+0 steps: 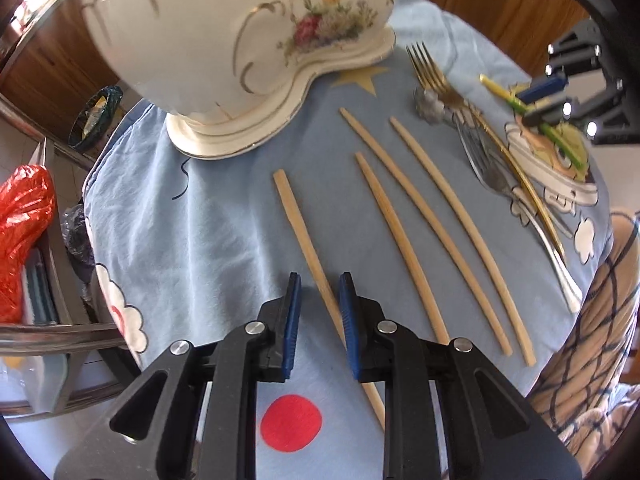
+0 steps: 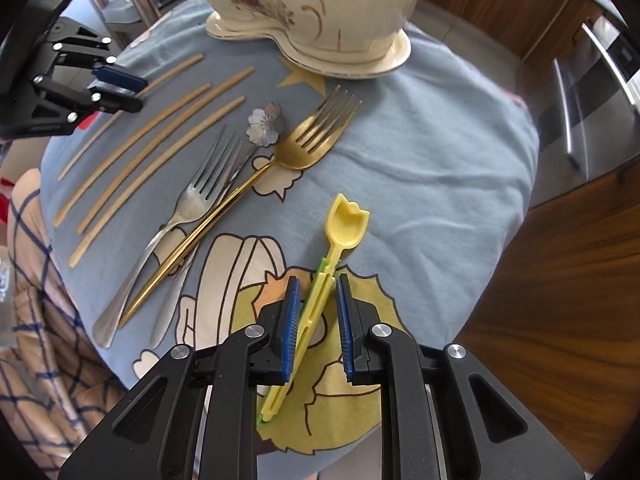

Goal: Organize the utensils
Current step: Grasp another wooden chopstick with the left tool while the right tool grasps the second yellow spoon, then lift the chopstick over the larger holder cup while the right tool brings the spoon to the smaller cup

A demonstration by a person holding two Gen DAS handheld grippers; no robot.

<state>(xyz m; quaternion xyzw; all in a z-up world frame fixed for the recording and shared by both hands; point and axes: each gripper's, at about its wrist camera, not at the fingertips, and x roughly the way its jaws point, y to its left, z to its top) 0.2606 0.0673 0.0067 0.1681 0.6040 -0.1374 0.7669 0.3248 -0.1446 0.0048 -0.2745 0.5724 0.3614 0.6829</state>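
Several bamboo chopsticks (image 1: 404,216) lie side by side on the blue cloth (image 1: 200,220). My left gripper (image 1: 320,280) is open, its jaws on either side of the leftmost chopstick (image 1: 304,232), just above it. A gold fork (image 2: 304,140), a silver fork (image 2: 200,196) and a flower-headed utensil (image 2: 266,124) lie together. My right gripper (image 2: 317,282) is open, straddling a yellow plastic spoon (image 2: 346,224) that lies on a green one. The left gripper (image 2: 116,88) also shows in the right wrist view.
A large cream floral porcelain vessel (image 1: 248,52) stands at the back of the round table. A chair with a red bag (image 1: 24,232) is at the left. A checked sleeve (image 1: 592,320) lies at the table's near edge. A wooden floor (image 2: 560,320) lies beyond the right rim.
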